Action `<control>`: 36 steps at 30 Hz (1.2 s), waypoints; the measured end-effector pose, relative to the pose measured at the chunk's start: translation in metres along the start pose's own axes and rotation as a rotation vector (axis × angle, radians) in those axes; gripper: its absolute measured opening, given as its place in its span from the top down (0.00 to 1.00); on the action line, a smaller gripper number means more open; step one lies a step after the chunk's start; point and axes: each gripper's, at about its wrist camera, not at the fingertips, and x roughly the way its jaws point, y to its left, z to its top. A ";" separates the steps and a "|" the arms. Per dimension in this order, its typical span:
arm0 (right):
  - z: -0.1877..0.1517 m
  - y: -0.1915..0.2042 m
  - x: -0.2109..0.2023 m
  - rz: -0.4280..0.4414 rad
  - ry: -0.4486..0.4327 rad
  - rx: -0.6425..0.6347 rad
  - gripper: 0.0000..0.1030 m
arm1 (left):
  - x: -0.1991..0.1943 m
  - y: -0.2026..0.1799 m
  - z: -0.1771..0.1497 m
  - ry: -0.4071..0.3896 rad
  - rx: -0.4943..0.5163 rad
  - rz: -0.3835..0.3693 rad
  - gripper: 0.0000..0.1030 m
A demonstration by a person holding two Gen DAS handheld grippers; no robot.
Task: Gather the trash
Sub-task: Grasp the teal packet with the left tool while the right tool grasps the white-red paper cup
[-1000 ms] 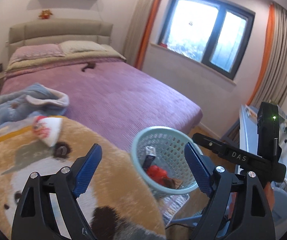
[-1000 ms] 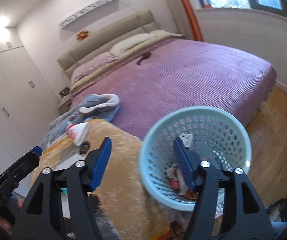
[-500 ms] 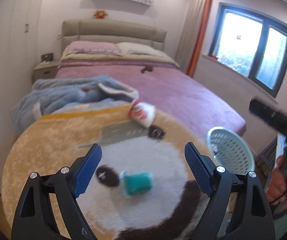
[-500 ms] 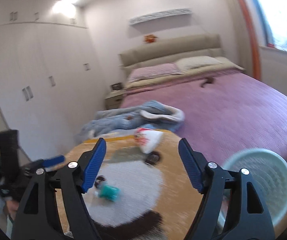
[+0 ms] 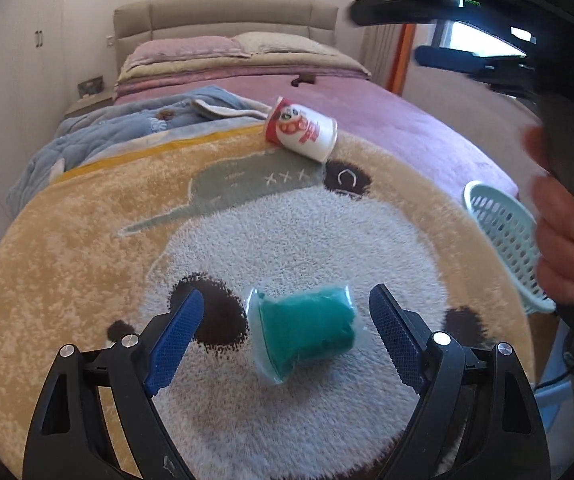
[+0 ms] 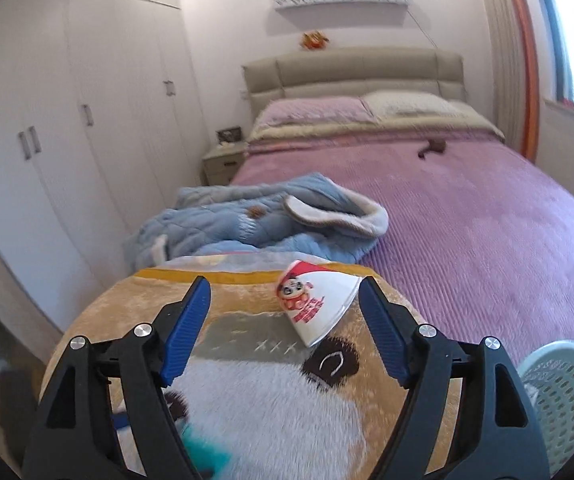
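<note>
A teal wad in a clear plastic wrapper (image 5: 305, 330) lies on the round panda rug (image 5: 87, 248). My left gripper (image 5: 287, 298) hovers close over it, open, one blue finger on each side and neither touching. A white paper cup with red print (image 5: 301, 132) lies on its side at the rug's far edge. My right gripper (image 6: 285, 286) is open and empty, and the cup (image 6: 319, 304) lies a little beyond its tips. The pale green basket (image 6: 563, 392) stands low at the right. In the left wrist view the basket (image 5: 503, 232) is partly hidden by a hand (image 5: 567, 248).
The bed with a purple cover (image 6: 487, 216) fills the far side, with a blue padded jacket (image 6: 255, 216) heaped near the rug. White wardrobe doors (image 6: 67, 120) and a nightstand (image 6: 223, 160) stand at the left. A small dark thing (image 6: 431, 148) lies on the bed.
Both views swung away from the basket onto the rug. My left gripper came down over the teal wrapper. My right gripper turned toward the cup and its jaws spread wider.
</note>
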 end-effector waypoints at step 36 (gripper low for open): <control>-0.030 -0.041 0.104 0.000 0.266 0.405 0.23 | 0.008 -0.005 -0.014 -0.019 0.071 -0.049 0.62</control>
